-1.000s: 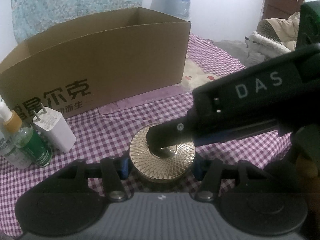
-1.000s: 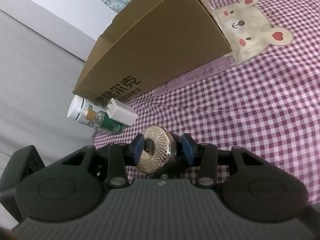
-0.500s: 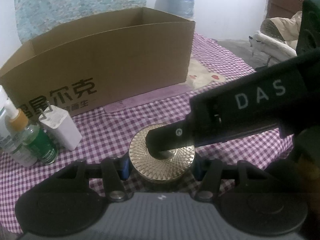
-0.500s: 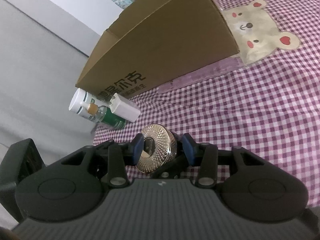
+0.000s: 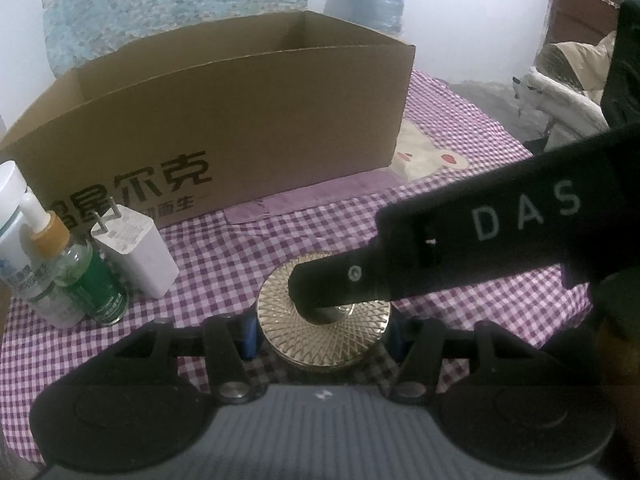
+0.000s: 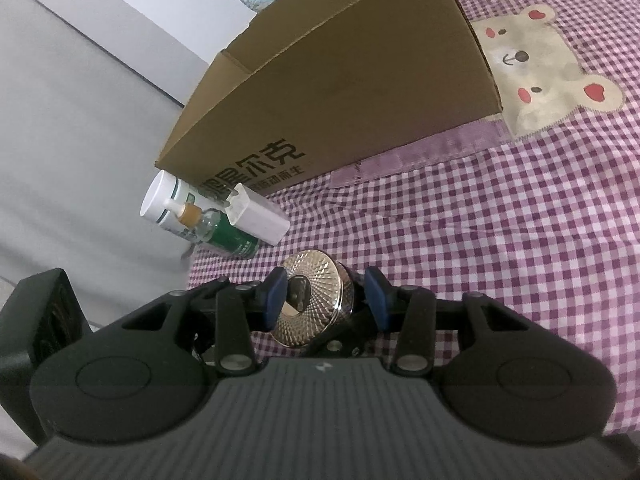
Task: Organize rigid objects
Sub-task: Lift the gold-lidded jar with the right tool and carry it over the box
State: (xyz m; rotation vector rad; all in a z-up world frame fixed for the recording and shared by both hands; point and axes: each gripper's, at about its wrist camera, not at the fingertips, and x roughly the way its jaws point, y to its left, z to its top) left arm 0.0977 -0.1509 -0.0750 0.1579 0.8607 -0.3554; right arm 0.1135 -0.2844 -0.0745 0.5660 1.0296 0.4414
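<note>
A round gold jar with a faceted lid is held between both grippers above the checked cloth. My left gripper is shut on its sides. My right gripper is shut on the same jar, one pad on the lid and one under the base; its black finger crosses the lid in the left wrist view. An open cardboard box stands behind; it also shows in the right wrist view.
A white charger plug, a green dropper bottle and a white bottle stand at the left by the box. The purple checked cloth has a bear patch. The table's edge is close on the left.
Both grippers have lifted slightly with the jar; the box's inside shows more in the left wrist view. The grip is unchanged.
</note>
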